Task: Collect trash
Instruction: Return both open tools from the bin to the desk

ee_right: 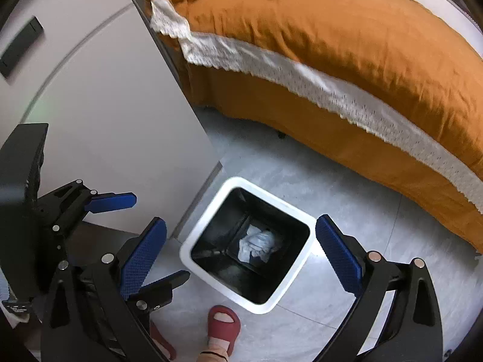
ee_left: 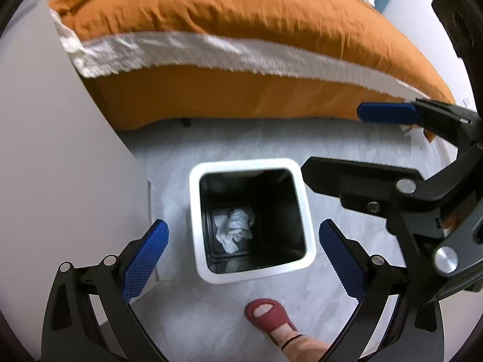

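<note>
We hold our left gripper (ee_left: 243, 252), black with blue ribbed pads, pointed steeply down with its jaws wide apart and nothing between them. Directly beneath it stands the square waste bin (ee_left: 295, 208) with a white rim and black inside; the crumpled white paper trash (ee_left: 234, 229) lies on the bin's bottom, below the gap between the pads. Our right gripper (ee_right: 241, 255), of the same make, also hangs with its jaws spread and empty, and the same bin (ee_right: 208, 211) and paper (ee_right: 256, 246) sit under it. In the left wrist view, the right gripper (ee_left: 341, 141) reaches in from the right side, above the bin's far corner. Beyond both grippers runs a bed with an orange cover (ee_left: 229, 9) and a white lace strip (ee_left: 169, 51). Near our pads, a foot in a red open-toed slipper (ee_right: 223, 321) stands on the pale grey tiled floor (ee_left: 302, 138). Left of the bin rises a flat white cabinet side (ee_right: 114, 96).
</note>
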Demonstrator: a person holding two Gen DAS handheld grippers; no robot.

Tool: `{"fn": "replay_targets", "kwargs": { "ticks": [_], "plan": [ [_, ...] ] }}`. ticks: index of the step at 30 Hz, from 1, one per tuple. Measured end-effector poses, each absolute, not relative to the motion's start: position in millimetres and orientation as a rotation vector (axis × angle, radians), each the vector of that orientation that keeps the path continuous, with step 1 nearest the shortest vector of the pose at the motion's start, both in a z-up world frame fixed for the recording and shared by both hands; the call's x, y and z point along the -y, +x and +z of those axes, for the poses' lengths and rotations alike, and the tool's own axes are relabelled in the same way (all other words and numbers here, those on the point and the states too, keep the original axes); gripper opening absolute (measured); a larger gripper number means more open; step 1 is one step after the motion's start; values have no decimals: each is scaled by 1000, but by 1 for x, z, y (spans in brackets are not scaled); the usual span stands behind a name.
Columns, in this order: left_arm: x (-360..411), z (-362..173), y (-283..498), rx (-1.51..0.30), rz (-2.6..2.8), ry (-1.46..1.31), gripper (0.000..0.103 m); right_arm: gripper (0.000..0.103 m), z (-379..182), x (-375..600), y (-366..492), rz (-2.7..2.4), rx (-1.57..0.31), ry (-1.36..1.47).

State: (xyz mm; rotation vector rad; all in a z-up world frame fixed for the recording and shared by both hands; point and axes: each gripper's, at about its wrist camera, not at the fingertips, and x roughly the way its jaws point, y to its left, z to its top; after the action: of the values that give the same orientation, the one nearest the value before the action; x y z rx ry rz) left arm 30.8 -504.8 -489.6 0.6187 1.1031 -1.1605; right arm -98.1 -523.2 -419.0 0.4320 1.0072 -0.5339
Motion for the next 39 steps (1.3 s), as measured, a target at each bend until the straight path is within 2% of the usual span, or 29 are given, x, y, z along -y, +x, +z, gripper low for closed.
{"fn": "replay_targets", "kwargs": {
  "ticks": [6,11,17,24,31,39],
  "plan": [
    [491,-417,32,-1040,-1110,577,98,98,-358,509,-97,-524,-950,389],
    [467,-346,36,-987,-1047,508,98,98,-283,483,-98,-497,-862,338],
    [418,-249,37,-903,-961,390,98,98,-202,444,-91,-430,-753,269],
    [357,-172,42,-790,-824,329,98,98,-132,390,-67,-313,-650,189],
    [276,-124,56,-721,-652,273,98,98,-93,325,-26,-156,-590,123],
    [170,-107,80,-700,-431,193,98,98,-76,252,25,-13,-595,56]
  ]
}}
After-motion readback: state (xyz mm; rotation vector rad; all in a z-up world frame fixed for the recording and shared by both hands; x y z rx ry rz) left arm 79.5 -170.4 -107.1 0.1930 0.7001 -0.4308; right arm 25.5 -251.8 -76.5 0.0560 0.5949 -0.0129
